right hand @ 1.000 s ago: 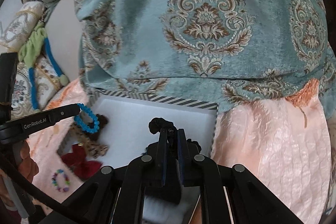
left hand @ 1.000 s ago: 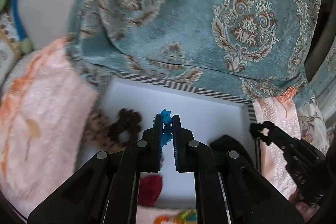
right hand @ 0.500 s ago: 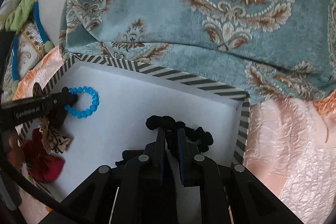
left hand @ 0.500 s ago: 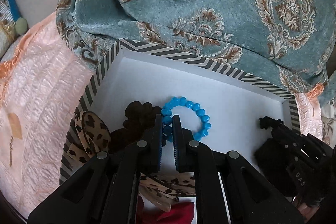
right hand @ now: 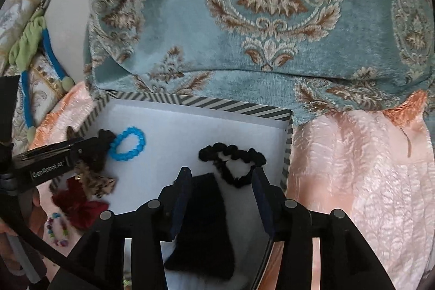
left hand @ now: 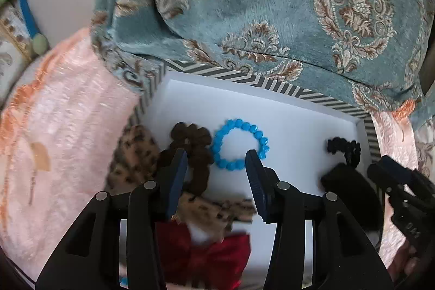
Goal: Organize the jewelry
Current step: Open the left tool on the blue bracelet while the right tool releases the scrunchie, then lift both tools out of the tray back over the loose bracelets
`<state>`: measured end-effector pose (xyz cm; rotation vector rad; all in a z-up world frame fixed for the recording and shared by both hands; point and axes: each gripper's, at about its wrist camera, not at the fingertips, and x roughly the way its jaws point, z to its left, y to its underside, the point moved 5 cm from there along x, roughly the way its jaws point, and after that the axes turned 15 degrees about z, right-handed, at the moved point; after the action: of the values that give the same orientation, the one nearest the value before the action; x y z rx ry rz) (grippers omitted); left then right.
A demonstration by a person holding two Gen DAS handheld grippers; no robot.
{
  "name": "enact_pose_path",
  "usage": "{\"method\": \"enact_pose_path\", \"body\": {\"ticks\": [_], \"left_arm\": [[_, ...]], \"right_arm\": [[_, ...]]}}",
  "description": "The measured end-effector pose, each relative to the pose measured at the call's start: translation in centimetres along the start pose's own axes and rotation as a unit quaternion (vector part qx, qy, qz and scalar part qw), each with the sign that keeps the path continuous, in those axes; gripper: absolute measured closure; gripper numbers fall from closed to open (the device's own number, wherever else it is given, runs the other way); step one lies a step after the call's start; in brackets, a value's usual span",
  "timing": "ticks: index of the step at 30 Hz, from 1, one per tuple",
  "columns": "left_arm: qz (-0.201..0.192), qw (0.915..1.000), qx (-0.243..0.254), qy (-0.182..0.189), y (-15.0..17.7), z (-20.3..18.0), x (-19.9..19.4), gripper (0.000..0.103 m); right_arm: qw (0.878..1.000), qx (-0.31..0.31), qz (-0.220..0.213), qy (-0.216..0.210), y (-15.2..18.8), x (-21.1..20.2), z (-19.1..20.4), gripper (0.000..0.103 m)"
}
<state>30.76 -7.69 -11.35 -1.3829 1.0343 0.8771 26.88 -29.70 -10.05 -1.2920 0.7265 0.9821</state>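
A white box with a striped rim [left hand: 244, 76] [right hand: 217, 102] lies on pink bedding. A blue bead bracelet [left hand: 240, 144] [right hand: 127, 144] lies flat in it, just beyond my open, empty left gripper [left hand: 217, 159]. A brown scrunchie [left hand: 194, 146] touches the bracelet's left side. A black scrunchie [right hand: 233, 162] lies in the box's right part, between the fingertips of my open, empty right gripper [right hand: 221, 177]; it also shows in the left wrist view [left hand: 344, 147]. A black pouch [right hand: 204, 224] lies under the right gripper.
A leopard-print bow [left hand: 136, 154] and a red bow [left hand: 206, 254] lie at the box's left side. A multicoloured bead bracelet [right hand: 55, 231] lies outside it. A teal patterned cushion [right hand: 258, 18] rises behind the box. Pink quilted fabric [right hand: 367, 181] surrounds it.
Both grippers have opened. The left let go of the blue bracelet, which now lies in the box. The right let go of the black scrunchie and pulled back slightly.
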Motion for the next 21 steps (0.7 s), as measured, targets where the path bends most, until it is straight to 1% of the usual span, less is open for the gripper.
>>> {"method": "enact_pose_path", "body": {"ticks": [5,14,17,18,21], "left_arm": [[-0.023,0.9995,0.006,-0.022,2.0,0.6,-2.9,0.059],[-0.061,0.9972,0.012,-0.041,6.6,1.4,-7.7,0.059],[-0.075,0.9959,0.01,-0.048,8.0,1.8,-9.1,0.059],[-0.078,0.9958,0.009,-0.048,8.4,1.9,-9.5,0.059],[-0.082,0.9953,0.007,-0.051,9.9,2.2,-10.4,0.059]], "right_arm": [[1.0,-0.001,-0.009,-0.003,1.9,-2.2,1.8,0.059],[1.0,0.002,-0.021,-0.019,5.9,-5.8,4.7,0.059],[1.0,0.001,-0.03,-0.01,7.1,-6.8,5.4,0.058],[1.0,0.001,-0.028,-0.008,7.6,-7.0,5.6,0.056],[1.0,0.002,-0.026,-0.01,8.6,-7.3,5.9,0.056]]}}
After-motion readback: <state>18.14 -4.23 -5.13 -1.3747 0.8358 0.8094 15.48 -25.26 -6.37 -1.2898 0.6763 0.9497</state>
